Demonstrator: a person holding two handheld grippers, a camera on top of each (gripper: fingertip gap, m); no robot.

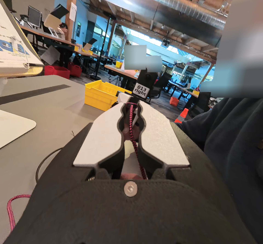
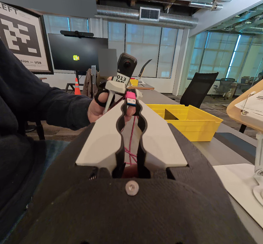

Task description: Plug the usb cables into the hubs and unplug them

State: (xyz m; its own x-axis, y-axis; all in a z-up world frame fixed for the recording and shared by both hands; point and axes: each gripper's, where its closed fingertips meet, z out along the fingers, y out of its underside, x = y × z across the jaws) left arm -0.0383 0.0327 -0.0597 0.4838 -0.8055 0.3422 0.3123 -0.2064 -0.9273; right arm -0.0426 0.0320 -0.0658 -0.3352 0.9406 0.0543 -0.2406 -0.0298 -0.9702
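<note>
I hold both grippers up above the grey table [image 1: 49,108], facing each other tip to tip. A pink-and-black braided USB cable [image 1: 133,134] runs up between my left gripper's fingers. My left gripper [image 1: 131,106] is shut on it at the plug end. In the right wrist view the pink USB plug [image 2: 130,96] sticks out of the left gripper, its blue-tongued metal end towards me. My right gripper [image 2: 131,103] is closed around that metal end. The cable hangs below [image 2: 131,140], and a slack loop lies on the table [image 1: 10,210]. No hub shows in either view.
A yellow bin [image 1: 99,94] stands on the table just beyond the grippers; it also shows in the right wrist view [image 2: 185,120]. A white stand base [image 1: 14,127] and a clipboard [image 2: 244,108] sit nearby. A thin black cable [image 1: 41,164] curls on the table. Both grippers' tips are close together, under 4 cm apart.
</note>
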